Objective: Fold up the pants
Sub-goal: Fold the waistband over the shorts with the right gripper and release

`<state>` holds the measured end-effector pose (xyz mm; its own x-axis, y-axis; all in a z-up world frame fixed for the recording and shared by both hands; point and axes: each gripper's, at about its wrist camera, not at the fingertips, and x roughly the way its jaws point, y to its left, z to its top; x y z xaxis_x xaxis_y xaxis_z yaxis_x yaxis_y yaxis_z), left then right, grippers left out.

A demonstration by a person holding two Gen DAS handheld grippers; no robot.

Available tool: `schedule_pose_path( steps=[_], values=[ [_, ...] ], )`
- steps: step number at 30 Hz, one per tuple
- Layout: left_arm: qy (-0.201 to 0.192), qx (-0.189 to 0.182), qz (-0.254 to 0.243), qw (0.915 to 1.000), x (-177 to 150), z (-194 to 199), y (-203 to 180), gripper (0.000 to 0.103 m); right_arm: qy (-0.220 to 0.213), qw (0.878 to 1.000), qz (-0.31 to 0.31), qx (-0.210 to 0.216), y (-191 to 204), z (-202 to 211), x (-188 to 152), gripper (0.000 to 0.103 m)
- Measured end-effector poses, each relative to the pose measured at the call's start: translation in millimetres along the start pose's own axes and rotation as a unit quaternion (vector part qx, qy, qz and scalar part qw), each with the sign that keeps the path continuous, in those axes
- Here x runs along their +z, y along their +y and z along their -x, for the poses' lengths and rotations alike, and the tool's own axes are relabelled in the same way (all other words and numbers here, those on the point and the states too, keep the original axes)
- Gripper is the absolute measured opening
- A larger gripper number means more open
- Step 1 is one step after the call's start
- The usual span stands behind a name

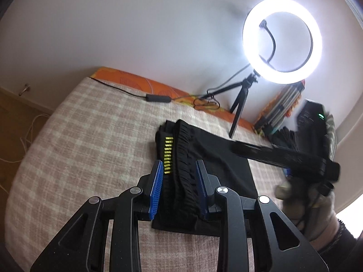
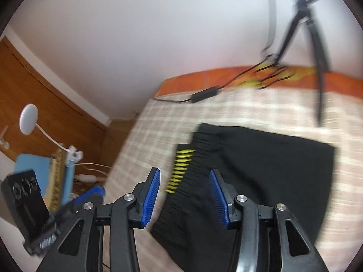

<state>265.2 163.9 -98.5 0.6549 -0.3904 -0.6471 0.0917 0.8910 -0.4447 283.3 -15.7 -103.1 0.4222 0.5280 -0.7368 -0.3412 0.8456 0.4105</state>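
A bed with a checked beige blanket (image 1: 79, 136) holds the black pants with a yellow-striped waistband (image 1: 217, 158), folded into a small pile. The left gripper (image 1: 179, 188) and right gripper (image 2: 183, 195) hang wide apart, holding nothing. Press the pile flat and make the edges line up

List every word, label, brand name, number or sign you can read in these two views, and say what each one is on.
No readable text in either view.
The yellow marks on the waistband of the black pants are a row of plain dashes, not letters.
The green light on the black device by the wall is a glow, not a character.
The right wrist view is motion-blurred; nothing legible there.
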Motion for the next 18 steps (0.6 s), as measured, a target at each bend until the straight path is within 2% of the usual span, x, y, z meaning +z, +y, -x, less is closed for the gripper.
schedule_pose_path(
  steps=[2, 3, 6, 9, 11, 14, 16, 18],
  values=[
    [0.009, -0.004, -0.003, 0.9999, -2, -6, -4, 0.043, 0.003, 0.999, 0.015, -0.041, -15, 15, -17, 0.05],
    [0.017, -0.006, -0.006, 0.9998, -4, -11, -6, 0.047, 0.005, 0.997, 0.02, -0.069, -23, 20, -27, 0.05],
    [0.04, -0.003, -0.021, 0.999, -11, -26, -15, 0.048, 0.012, 0.994, 0.014, -0.108, -47, 32, -48, 0.052],
    [0.064, 0.008, -0.029, 0.9975, -19, -41, -18, 0.05, 0.015, 0.994, -0.022, -0.102, -74, 39, -63, 0.059],
    [0.076, 0.016, -0.029, 0.9965, -24, -50, -17, 0.05, 0.016, 0.995, -0.037, -0.092, -87, 41, -68, 0.06],
    [0.09, 0.076, -0.049, 0.9918, -30, -61, -10, 0.05, 0.026, 0.994, -0.028, -0.105, -92, 35, -71, 0.06],
    [0.1, 0.098, -0.052, 0.9888, -34, -65, -3, 0.051, 0.034, 0.993, -0.018, -0.112, -90, 29, -74, 0.06],
    [0.101, 0.098, -0.045, 0.989, -37, -62, 4, 0.053, 0.042, 0.992, -0.011, -0.117, -91, 23, -74, 0.06]
  ],
)
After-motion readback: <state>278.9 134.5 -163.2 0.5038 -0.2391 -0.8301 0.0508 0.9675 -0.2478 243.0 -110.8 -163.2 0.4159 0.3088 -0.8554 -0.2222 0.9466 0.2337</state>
